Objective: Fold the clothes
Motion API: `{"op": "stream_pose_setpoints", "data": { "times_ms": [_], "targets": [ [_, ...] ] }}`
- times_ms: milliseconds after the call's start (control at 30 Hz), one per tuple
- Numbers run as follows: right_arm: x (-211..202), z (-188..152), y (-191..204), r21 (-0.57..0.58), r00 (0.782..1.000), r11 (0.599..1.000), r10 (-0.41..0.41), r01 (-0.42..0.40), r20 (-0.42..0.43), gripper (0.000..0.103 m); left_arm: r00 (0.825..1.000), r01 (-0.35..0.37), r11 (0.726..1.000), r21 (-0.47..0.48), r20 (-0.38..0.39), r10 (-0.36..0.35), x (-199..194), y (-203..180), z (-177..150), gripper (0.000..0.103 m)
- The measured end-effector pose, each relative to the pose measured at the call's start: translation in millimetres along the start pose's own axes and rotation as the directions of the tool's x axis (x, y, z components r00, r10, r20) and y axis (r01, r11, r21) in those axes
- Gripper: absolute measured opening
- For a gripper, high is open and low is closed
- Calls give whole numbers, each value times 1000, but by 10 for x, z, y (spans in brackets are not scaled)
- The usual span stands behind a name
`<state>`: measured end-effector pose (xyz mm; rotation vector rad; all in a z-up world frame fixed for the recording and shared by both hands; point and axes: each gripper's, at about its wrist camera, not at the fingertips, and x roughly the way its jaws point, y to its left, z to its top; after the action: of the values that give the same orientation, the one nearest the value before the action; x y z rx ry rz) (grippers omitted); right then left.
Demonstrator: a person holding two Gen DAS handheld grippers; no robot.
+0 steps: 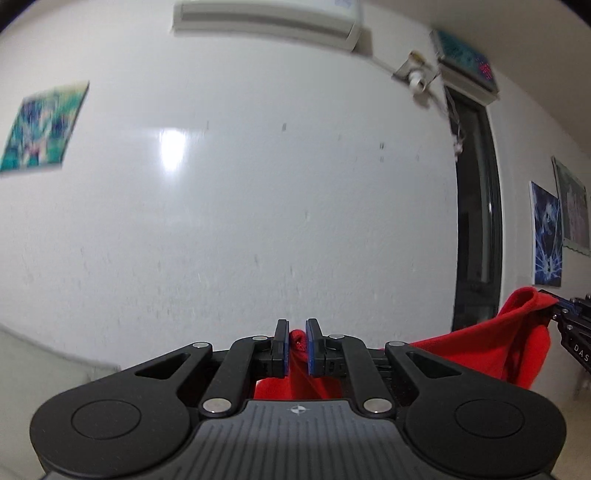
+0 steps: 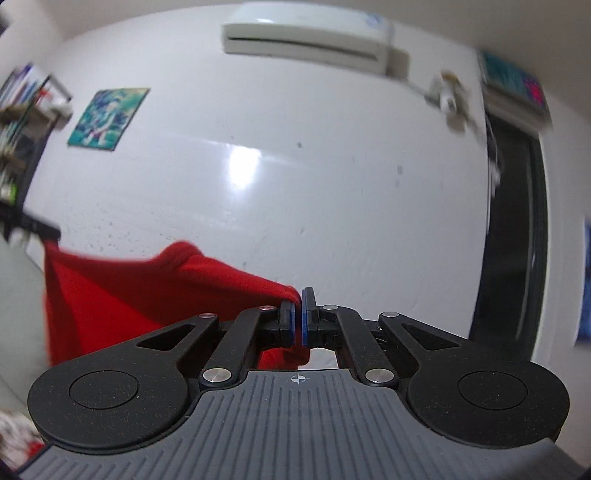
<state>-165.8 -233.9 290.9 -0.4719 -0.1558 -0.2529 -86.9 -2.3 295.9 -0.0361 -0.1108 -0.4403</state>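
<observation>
Red garment hangs stretched in open air, edges pinched by left gripper and right gripper.

Both cams are sitting just behind their own fingers, looking fwd along them, roughly level w/ a slight upward tilt, facing the white wall from well back. Left wrist cam is looking over the left gripper; right wrist cam over the right gripper. Both views are sharing the wall, air conditioner, teal poster, dark doorway & the red garment stretching between them. Right gripper is also showing at the left cam's right edge.
</observation>
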Motion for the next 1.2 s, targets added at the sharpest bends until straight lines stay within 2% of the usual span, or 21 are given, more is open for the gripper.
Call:
{"op": "stream_pose_setpoints", "data": {
  "times_ms": [67, 133, 167, 200, 233, 300, 433, 467, 533, 600, 667, 700, 767, 833, 900, 933, 967, 1067, 1133, 1167, 1200],
  "targets": [
    [163, 72, 113, -144, 996, 989, 21, -34, -90, 2, 1000, -5, 998, 63, -20, 7, 83, -121, -15, 9],
    [397, -29, 165, -211, 971, 972, 54, -105, -234, 2, 995, 14, 993, 114, -104, -2, 320, -227, -161, 9],
    [514, -135, 182, -212, 948, 966, 79, -149, -308, 2, 987, 28, 991, 132, -162, -6, 496, -265, -290, 9],
    [692, -337, 226, -188, 905, 959, 121, -214, -408, 2, 972, 41, 989, 143, -233, -6, 741, -289, -492, 9],
    [807, -491, 267, -168, 880, 956, 142, -241, -454, 2, 955, 53, 988, 143, -298, -8, 989, -300, -700, 9],
    [1098, -918, 445, -183, 849, 952, 121, -247, -514, 2, 933, 56, 987, 149, -360, 2, 1363, -305, -994, 9],
    [1711, -1471, 709, -211, 829, 957, 48, -197, -557, 2, 912, 7, 969, 248, -399, 96, 2355, -343, -1520, 10],
    [1830, -1477, 713, -216, 834, 960, 32, -180, -551, 2, 919, -12, 969, 246, -378, 108, 2561, -321, -1469, 10],
    [2034, -1288, 629, -240, 874, 964, -20, -111, -485, 2, 950, -32, 963, 269, -291, 113, 2715, -326, -1216, 10],
    [2142, -1029, 495, -257, 913, 966, -69, -39, -401, 2, 977, -49, 947, 316, -181, 111, 2739, -380, -952, 10],
    [2145, -827, 393, -266, 937, 964, -96, 4, -335, 2, 989, -36, 945, 325, -126, 81, 2653, -385, -836, 11],
    [2072, -722, 344, -274, 948, 961, -105, 20, -299, 2, 993, -20, 947, 320, -108, 57, 2591, -377, -804, 11],
    [1905, -701, 337, -283, 954, 959, -106, 23, -280, 3, 989, 37, 957, 287, -149, 7, 2446, -355, -967, 11],
    [1689, -883, 421, -280, 947, 960, -80, -11, -312, 3, 979, 81, 958, 274, -203, -24, 2333, -363, -1185, 11],
    [1435, -1283, 604, -276, 917, 958, -40, -78, -396, 3, 949, 145, 954, 262, -311, -58, 2171, -403, -1623, 11],
    [1333, -1462, 676, -273, 902, 957, -30, -99, -431, 3, 925, 181, 951, 253, -373, -77, 2068, -436, -1891, 11],
    [1224, -1609, 742, -264, 887, 958, -24, -112, -462, 3, 887, 227, 945, 237, -451, -100, 1921, -491, -2251, 11],
    [725, -2248, 1041, -181, 794, 968, 29, -173, -607, 3, 770, 277, 947, 161, -628, -118, 1615, -490, -3155, 10],
    [338, -2740, 1333, -116, 691, 966, 77, -229, -719, 3, 693, 272, 956, 107, -712, -117, 1468, -459, -3618, 11],
    [177, -2958, 1476, -93, 638, 963, 94, -254, -764, 3, 612, 242, 968, 62, -784, -103, 1390, -436, -4002, 10],
    [56, -3150, 1614, -58, 576, 958, 121, -282, -808, 3, 517, 213, 977, 25, -851, -91, 1351, -408, -4354, 10]
  ]
}}
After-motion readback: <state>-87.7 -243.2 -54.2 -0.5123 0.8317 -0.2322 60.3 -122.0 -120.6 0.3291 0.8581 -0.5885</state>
